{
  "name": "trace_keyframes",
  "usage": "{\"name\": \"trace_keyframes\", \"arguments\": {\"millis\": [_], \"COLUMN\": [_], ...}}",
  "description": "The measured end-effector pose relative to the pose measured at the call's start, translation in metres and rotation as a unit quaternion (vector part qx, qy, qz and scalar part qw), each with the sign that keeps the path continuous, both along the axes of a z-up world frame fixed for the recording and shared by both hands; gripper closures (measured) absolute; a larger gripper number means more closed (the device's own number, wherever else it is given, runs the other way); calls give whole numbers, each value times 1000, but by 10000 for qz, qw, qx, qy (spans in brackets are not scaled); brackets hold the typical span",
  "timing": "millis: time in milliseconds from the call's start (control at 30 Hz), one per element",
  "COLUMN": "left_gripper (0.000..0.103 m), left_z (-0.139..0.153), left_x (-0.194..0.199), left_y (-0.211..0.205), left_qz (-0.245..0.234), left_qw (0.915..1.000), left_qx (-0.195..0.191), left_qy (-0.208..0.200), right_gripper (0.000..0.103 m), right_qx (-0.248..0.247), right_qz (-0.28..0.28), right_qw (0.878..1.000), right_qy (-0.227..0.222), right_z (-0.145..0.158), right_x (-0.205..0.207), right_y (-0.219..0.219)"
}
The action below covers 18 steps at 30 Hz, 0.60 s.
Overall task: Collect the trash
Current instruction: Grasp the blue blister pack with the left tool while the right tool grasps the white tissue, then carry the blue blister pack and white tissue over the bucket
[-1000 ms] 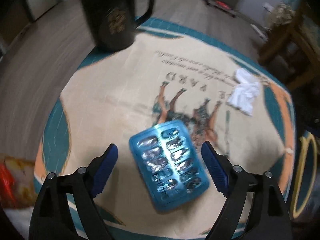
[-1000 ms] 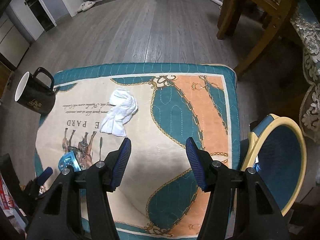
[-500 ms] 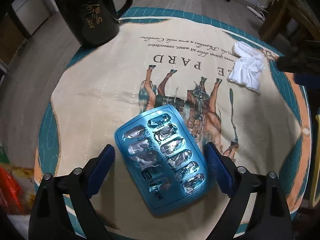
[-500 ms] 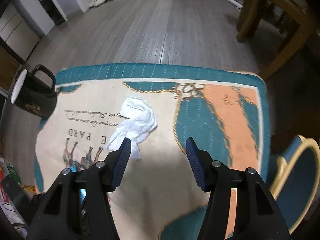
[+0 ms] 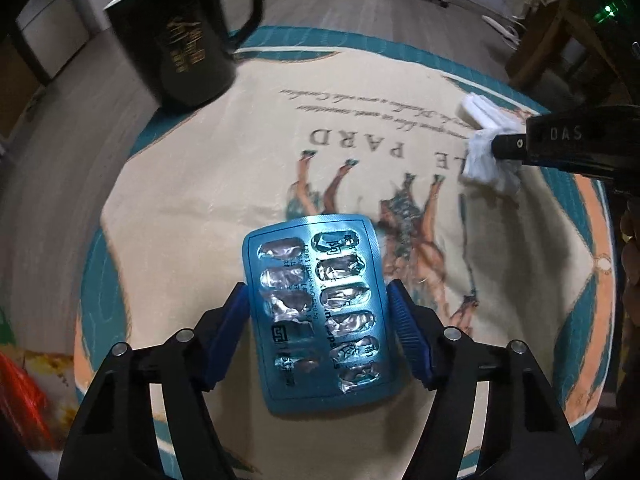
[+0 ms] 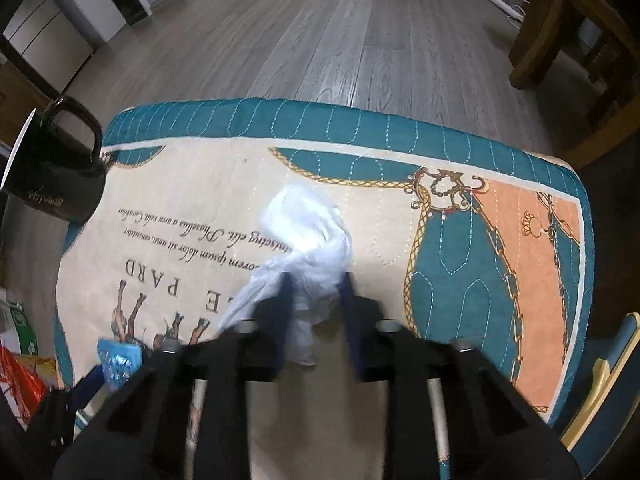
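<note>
Blue foil, crinkled over emptied pockets, fills the middle of the left wrist view: a spent blister pack [image 5: 318, 312] lies flat on the quilted mat [image 5: 192, 200], and the left claw [image 5: 318, 332] pinches it, one blue pad against each long side. The same pack shows in the right wrist view only as a small blue corner [image 6: 118, 362] at the lower left, beside the left claw's dark frame. That right view gives what the left cannot: the right claw [image 6: 316, 312] drawn in on the crumpled white tissue [image 6: 308, 236], its pads pressed into the lower folds while the bulk of the tissue bulges out ahead of them over the printed lettering; motion blur softens the pads there. From the left camera the tissue [image 5: 486, 140] sits at the far right, partly covered by the right claw's black body. A black mug [image 5: 180, 40] with gold print stands at the mat's far left corner, well apart from both pieces of trash; the right view shows it [image 6: 52, 160] resting right at the edge. The mat's teal border and far edge are fully visible only from the right camera, with grey wood floor [image 6: 360, 40] beyond it. A wooden chair leg [image 6: 540, 40] stands off the far right corner, and a blue bin with a yellow rim [image 6: 600, 400] sits off the near right edge.
</note>
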<state>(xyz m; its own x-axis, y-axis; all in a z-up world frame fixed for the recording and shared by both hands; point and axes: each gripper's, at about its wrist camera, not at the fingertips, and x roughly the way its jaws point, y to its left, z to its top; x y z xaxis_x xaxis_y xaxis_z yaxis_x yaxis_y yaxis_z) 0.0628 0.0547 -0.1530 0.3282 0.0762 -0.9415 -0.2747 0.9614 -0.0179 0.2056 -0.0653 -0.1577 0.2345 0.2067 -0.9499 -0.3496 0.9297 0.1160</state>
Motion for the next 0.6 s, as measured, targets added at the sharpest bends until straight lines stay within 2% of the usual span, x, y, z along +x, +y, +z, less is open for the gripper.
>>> {"name": "trace_keyframes", "arguments": {"millis": [100, 300, 433, 600], "left_gripper": [33, 33, 33, 33], "left_z": [3, 16, 38, 67], "left_x": [6, 11, 8, 1], "left_y": [1, -1, -8, -24], "left_qz": [-107, -368, -597, -1031], "left_qw": [9996, 9985, 9969, 9907], "left_qx": [-250, -309, -69, 227], "left_qy": [-99, -259, -510, -855], "right_gripper": [92, 93, 93, 93], "right_qx": [82, 44, 32, 133], "right_qz": [18, 38, -29, -58], "right_qw": [10000, 9999, 9997, 9986], "right_qy": [-1, -126, -258, -516], "right_z": [7, 28, 49, 84], "right_x": [-3, -12, -22, -42], "right_y": [-4, -19, -35, -56]}}
